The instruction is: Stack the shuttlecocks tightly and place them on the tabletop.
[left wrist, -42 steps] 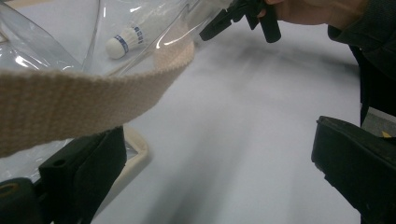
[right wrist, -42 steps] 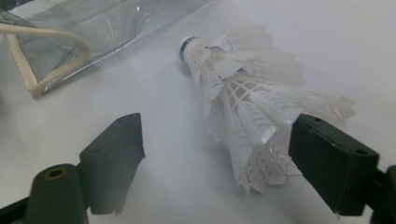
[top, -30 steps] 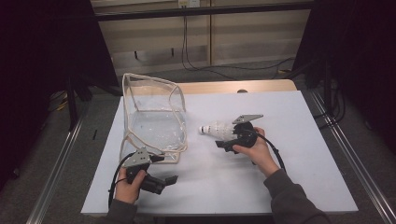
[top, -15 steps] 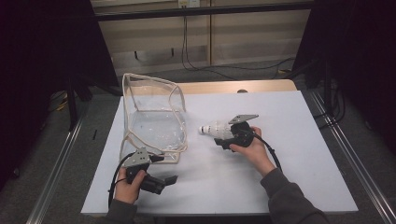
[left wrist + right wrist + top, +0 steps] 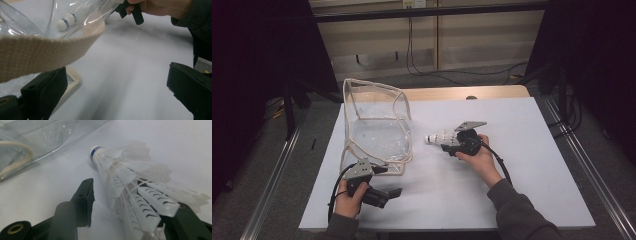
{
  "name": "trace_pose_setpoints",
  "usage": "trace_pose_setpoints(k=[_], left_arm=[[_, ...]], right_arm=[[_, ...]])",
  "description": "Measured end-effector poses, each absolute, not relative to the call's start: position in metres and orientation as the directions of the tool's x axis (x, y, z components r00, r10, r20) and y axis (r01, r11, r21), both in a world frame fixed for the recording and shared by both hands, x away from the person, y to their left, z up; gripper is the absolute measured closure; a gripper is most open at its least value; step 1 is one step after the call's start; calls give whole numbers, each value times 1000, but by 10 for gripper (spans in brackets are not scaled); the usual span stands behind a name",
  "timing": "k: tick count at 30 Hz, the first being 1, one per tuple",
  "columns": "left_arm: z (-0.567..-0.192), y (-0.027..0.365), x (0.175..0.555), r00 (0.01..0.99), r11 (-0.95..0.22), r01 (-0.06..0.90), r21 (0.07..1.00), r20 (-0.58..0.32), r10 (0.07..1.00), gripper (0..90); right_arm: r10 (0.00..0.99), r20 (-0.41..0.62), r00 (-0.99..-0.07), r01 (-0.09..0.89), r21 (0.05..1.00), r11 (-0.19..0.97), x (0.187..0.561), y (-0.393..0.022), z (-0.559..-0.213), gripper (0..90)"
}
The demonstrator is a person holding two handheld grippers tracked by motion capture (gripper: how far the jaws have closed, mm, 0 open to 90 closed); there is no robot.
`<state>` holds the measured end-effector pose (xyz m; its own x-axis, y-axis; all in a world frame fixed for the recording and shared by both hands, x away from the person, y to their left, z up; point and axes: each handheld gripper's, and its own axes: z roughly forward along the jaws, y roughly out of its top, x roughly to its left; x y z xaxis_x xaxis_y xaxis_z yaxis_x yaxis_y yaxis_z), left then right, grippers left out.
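The right claw (image 5: 451, 145) is seen with a shuttlecock (image 5: 130, 182) lying between its jaws, which have just been closing around the feather skirt. In the right gripper view a gap is visible between the left jaw and the feathers, while the right jaw is partly covered by the feather tips, so the jaws are not yet pressed on both sides and the claw is taken as released. The shuttlecock (image 5: 437, 137) is laid on its side on the white counter (image 5: 532, 150), its white cork tip with a blue band pointed away from the claw toward a clear plastic bag (image 5: 377, 125) edged in cream tape. The bag is stood open just beside the tip, not touching it. Farther out, the left claw (image 5: 388, 196) is held near the front edge of the counter with its jaws spread wide and nothing gripped; in the left gripper view the bag's cream strap (image 5: 42, 55) is seen hanging across above the left jaw.
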<state>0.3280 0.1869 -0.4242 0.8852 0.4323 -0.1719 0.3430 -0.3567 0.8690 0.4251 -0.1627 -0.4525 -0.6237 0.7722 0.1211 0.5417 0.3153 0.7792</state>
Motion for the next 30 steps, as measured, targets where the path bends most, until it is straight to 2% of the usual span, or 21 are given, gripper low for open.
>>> trace_pose_setpoints(k=[9,20,23,30], left_arm=[[-425,188,328,883,-356,347,868,-175,435,33],[-425,188,329,884,-351,347,869,-178,433,33],[-425,188,329,883,-350,349,869,-179,435,33],[-425,188,329,881,-346,350,870,-180,438,33]], right_arm=[[769,109,-630,534,780,327,429,-155,-456,520],[757,78,-648,502,792,348,430,-153,-456,803],[750,63,-659,484,798,358,429,-152,-453,822],[750,97,-654,484,816,316,428,-158,-447,853]])
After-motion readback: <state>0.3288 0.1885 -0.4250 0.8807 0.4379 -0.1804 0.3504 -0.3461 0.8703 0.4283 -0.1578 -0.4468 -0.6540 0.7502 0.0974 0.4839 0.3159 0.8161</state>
